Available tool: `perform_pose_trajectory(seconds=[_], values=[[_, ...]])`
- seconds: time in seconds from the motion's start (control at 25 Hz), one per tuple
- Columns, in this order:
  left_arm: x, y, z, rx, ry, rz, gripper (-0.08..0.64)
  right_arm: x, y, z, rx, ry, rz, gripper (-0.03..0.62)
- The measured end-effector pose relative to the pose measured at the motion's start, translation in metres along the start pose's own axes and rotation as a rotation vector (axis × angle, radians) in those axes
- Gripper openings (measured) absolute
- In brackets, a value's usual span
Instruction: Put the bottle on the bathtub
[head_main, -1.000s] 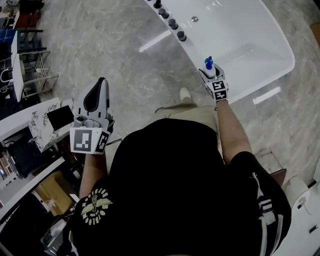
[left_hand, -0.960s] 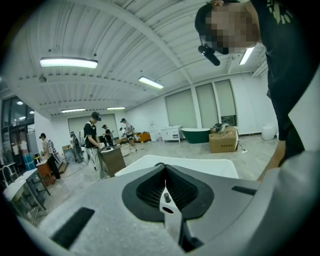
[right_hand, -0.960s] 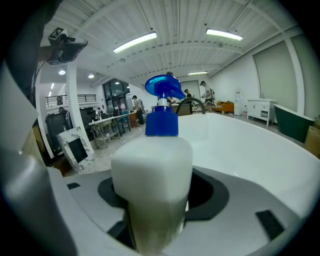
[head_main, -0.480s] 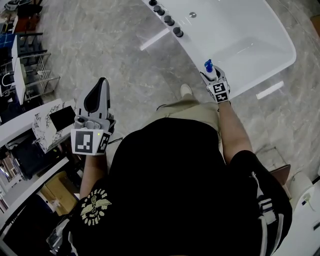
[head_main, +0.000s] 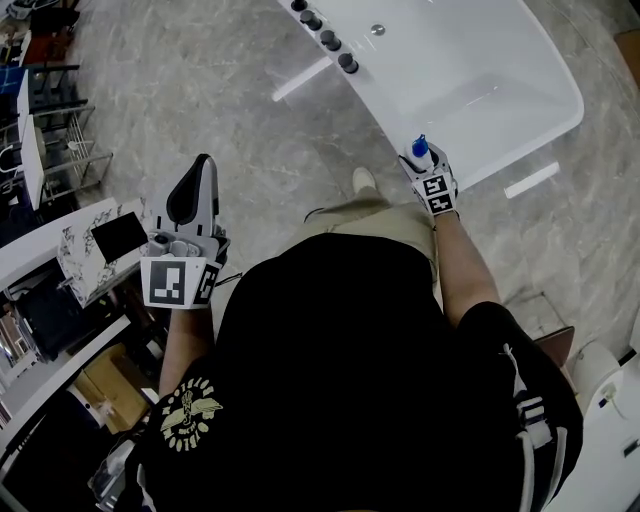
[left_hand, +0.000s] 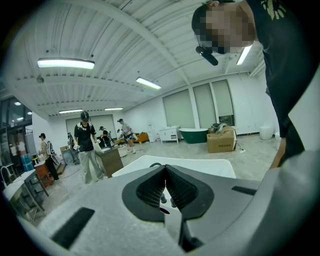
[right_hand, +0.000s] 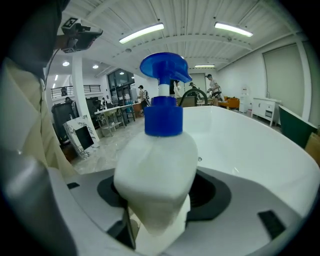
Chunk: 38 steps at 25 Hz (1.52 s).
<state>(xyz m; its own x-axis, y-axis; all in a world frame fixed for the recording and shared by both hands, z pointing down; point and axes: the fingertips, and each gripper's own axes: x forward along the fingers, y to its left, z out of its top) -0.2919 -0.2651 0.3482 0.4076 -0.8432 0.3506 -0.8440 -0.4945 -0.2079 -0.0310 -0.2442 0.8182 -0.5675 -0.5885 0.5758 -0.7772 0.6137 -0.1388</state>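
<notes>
A white pump bottle (right_hand: 156, 175) with a blue cap and nozzle is clamped upright in my right gripper (right_hand: 160, 210). In the head view that bottle (head_main: 420, 153) and right gripper (head_main: 425, 165) hover at the near rim of the white bathtub (head_main: 520, 60). The tub's rim (right_hand: 260, 145) curves away behind the bottle in the right gripper view. My left gripper (head_main: 192, 195) is held out over the floor, far left of the tub; its jaws (left_hand: 165, 192) meet with nothing between them.
Several dark round taps (head_main: 330, 42) line the tub's left rim, and a drain (head_main: 377, 30) sits in its basin. Marble floor (head_main: 200, 90) spreads ahead. Shelving and a marble-topped stand (head_main: 95, 245) lie at the left. People (left_hand: 85, 145) stand in the hall beyond.
My right gripper with the bottle has drawn nearer to the tub's near rim as the person shifted forward. The left gripper has held its place.
</notes>
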Motion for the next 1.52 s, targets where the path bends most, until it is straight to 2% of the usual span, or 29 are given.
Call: perform_pose_trajectory(seconds=[0.24, 0.4, 0.64, 1.04, 1.2, 1.36, 1.52], values=[[0.002, -0.006, 0.004, 0.005, -0.01, -0.011, 0.009, -0.013, 0.0, -0.005, -0.02, 0.02, -0.015, 0.268], [0.002, -0.01, 0.004, 0.005, -0.016, -0.018, 0.009, -0.017, -0.001, -0.01, -0.091, 0.046, -0.038, 0.268], [0.0, -0.022, 0.005, 0.01, -0.011, -0.026, 0.009, -0.023, 0.006, -0.013, -0.186, 0.078, -0.002, 0.268], [-0.008, -0.052, 0.018, -0.018, -0.047, -0.002, 0.009, -0.053, 0.003, -0.023, -0.178, 0.11, 0.036, 0.268], [-0.016, -0.066, 0.02, -0.074, -0.073, 0.022, 0.009, -0.083, -0.006, -0.026, -0.184, 0.106, 0.032, 0.268], [-0.018, -0.087, 0.023, -0.145, -0.118, 0.032, 0.009, -0.128, -0.013, -0.013, -0.159, 0.057, 0.041, 0.268], [-0.01, -0.111, 0.038, -0.205, -0.199, 0.032, 0.009, -0.184, -0.027, 0.046, -0.122, -0.1, 0.027, 0.268]])
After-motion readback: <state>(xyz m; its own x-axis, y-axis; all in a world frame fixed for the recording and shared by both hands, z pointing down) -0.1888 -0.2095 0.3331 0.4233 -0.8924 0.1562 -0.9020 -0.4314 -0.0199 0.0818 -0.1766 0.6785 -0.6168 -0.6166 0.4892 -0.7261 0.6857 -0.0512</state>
